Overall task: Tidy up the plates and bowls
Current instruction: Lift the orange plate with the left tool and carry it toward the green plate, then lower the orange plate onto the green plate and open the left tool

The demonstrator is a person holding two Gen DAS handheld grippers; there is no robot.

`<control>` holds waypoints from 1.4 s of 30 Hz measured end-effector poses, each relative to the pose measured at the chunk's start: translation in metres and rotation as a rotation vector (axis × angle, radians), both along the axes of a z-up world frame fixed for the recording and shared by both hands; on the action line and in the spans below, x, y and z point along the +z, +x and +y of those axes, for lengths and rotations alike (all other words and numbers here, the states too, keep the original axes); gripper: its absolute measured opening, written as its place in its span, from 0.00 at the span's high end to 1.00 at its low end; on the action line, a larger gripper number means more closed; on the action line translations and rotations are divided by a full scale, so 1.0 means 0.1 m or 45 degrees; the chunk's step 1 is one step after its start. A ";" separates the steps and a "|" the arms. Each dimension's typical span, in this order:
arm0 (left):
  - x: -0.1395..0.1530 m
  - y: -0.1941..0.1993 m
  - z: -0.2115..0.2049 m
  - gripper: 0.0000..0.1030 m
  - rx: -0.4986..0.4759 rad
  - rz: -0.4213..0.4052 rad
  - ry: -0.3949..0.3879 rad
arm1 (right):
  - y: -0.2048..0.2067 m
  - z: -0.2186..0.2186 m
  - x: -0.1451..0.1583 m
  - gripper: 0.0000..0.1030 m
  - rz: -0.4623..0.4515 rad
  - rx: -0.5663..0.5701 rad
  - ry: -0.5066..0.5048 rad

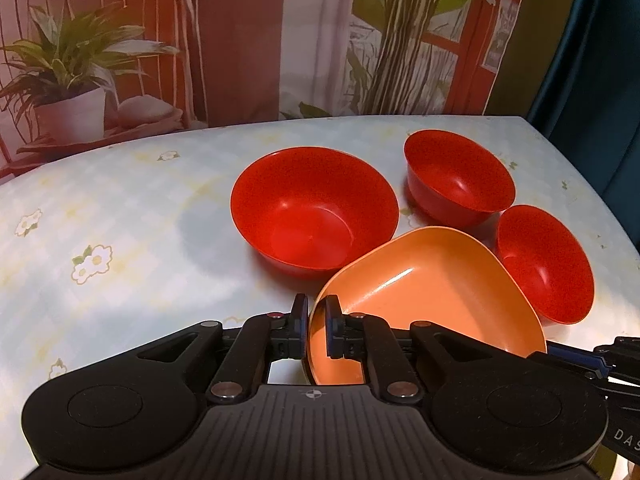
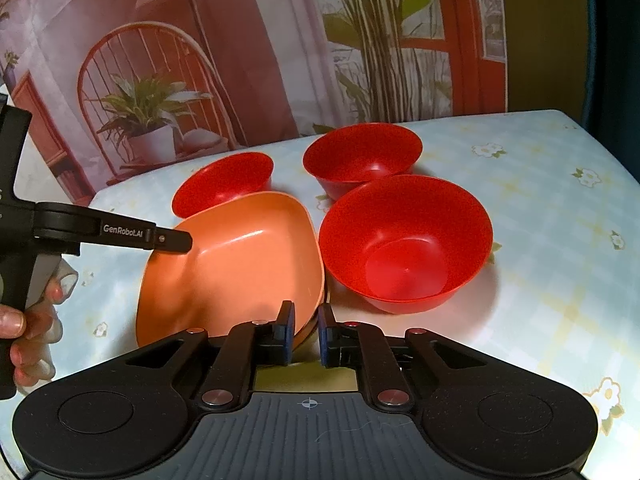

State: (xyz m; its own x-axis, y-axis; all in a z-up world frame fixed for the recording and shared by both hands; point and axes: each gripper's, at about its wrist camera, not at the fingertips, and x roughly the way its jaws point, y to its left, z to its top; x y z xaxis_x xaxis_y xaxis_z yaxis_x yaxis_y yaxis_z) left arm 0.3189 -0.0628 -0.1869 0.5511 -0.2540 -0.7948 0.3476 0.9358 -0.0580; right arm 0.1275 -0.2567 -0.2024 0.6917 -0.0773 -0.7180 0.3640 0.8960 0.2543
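Note:
An orange squarish plate (image 1: 432, 292) is tilted above the table; it also shows in the right wrist view (image 2: 248, 264). My left gripper (image 1: 317, 330) is shut on its near rim. My right gripper (image 2: 305, 334) is shut on the opposite rim. A large red bowl (image 1: 314, 208) stands on the table beyond the plate, with two smaller red bowls, one far (image 1: 458, 178) and one near (image 1: 546, 264), to its right. In the right wrist view the large bowl (image 2: 406, 244) is at the right, and the small bowls are behind, one at left (image 2: 224, 188) and one at centre (image 2: 362, 160).
The table (image 1: 120, 220) has a pale blue flowered cloth. A printed backdrop (image 1: 240, 40) hangs right behind its far edge. A dark curtain (image 1: 592, 60) stands at the right. The person's hand (image 2: 28, 320) holds the left gripper handle.

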 end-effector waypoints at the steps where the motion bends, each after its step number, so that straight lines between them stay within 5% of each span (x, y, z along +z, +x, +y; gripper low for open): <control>1: 0.00 0.00 0.00 0.91 -0.002 -0.003 -0.001 | 0.01 0.00 -0.01 0.89 0.004 0.003 0.002; 8: 0.01 -0.01 0.00 0.89 -0.014 -0.007 0.017 | 0.01 0.00 0.01 0.89 0.011 0.005 -0.007; 14: 0.04 -0.05 0.04 0.63 -0.027 -0.013 -0.004 | 0.01 0.01 0.04 0.83 0.003 0.000 -0.027; 19: 0.08 -0.10 0.12 0.63 0.002 -0.029 -0.034 | 0.03 -0.02 0.05 0.83 -0.002 -0.001 -0.041; 23: 0.08 -0.09 0.25 0.75 0.080 -0.026 -0.074 | 0.06 -0.02 0.04 0.83 -0.003 0.000 -0.056; 35: -0.04 -0.01 0.28 0.76 0.099 0.022 -0.116 | 0.12 -0.05 -0.03 0.89 0.020 0.005 -0.064; 42: 0.16 -0.25 0.26 0.76 0.077 -0.041 -0.124 | 0.02 -0.05 0.07 0.88 -0.009 0.003 -0.053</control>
